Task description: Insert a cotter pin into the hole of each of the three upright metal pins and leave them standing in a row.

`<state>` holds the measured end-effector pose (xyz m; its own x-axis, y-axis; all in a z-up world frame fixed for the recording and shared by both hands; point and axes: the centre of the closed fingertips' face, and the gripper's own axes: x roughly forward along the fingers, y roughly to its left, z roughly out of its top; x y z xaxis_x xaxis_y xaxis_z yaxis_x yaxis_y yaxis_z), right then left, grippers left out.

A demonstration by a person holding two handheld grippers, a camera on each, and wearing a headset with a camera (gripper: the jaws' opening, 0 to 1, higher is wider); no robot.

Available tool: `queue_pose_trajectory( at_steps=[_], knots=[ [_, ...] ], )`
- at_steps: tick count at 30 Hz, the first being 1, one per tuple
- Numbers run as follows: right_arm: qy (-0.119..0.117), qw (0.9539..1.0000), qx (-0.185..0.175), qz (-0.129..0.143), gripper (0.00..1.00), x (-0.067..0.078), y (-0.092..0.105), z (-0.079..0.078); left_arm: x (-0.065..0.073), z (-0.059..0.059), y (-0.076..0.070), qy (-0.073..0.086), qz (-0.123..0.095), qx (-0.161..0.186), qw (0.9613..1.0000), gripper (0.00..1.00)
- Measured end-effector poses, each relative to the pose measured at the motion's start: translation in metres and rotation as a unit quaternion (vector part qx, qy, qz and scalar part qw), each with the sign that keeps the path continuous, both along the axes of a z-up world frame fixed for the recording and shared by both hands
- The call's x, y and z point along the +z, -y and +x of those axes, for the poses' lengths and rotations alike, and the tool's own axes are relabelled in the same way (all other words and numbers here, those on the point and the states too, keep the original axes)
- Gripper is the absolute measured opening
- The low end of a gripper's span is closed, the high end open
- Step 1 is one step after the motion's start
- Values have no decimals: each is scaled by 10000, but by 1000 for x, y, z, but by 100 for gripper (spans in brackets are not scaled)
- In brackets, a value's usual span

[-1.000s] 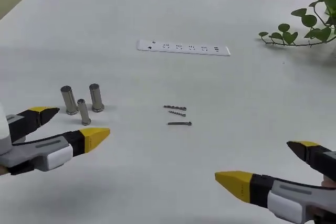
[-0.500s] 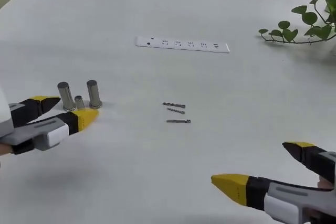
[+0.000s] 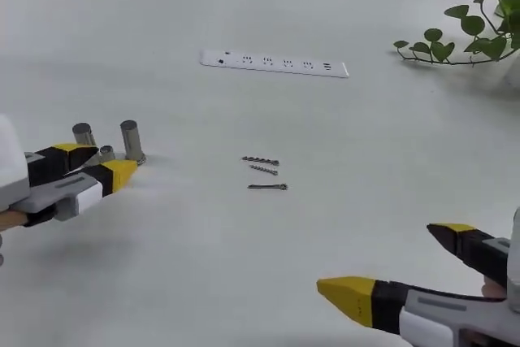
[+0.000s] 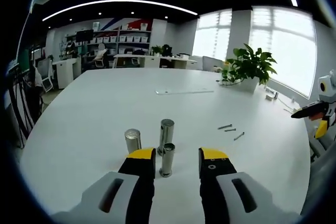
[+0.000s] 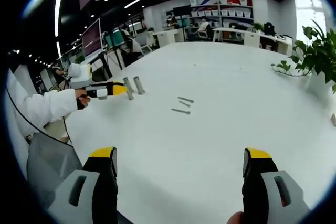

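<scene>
Three upright metal pins stand in a cluster at the left of the white table: a tall pin, a second pin, and a shorter pin nearest me. My left gripper is open, its yellow fingertips on either side of the shorter pin, not closed on it. Three cotter pins lie loose mid-table. My right gripper is wide open and holds nothing, low at the front right.
A white power strip lies across the far middle of the table. A leafy plant trails over the far right corner. Bare tabletop lies between the cotter pins and my right gripper.
My left gripper has moved forward to the pin cluster, and its jaws have narrowed around the shorter pin. The right gripper has stayed low at the front right.
</scene>
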<state>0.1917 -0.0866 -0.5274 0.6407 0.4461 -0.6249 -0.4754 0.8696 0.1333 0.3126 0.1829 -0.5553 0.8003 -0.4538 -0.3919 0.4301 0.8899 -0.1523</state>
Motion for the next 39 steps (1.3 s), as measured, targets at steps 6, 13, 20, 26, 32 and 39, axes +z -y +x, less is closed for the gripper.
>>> queue_pose_trajectory(
  at_steps=[6,13,20,26,32,39],
  knots=[
    [-10,9999,77,-89,98,-2,-4,1,-11,4,-4,-115,86,33,9999,27],
    [-40,9997,132,-187,98,-4,-7,0,-18,7,-10,-177,152,70,9997,22],
    [-116,9997,119,-161,95,-9,-9,-3,-19,9,-9,-172,111,43,9998,12],
    [-116,9998,108,-130,95,-9,-12,-3,-22,10,-9,-181,136,89,9997,8],
    [-77,9998,67,-154,95,-7,-10,-1,-21,11,-11,-147,136,201,9996,7],
    [-12,10000,-12,-32,96,-2,-11,-1,-17,6,-19,-136,285,227,9992,5]
  ],
)
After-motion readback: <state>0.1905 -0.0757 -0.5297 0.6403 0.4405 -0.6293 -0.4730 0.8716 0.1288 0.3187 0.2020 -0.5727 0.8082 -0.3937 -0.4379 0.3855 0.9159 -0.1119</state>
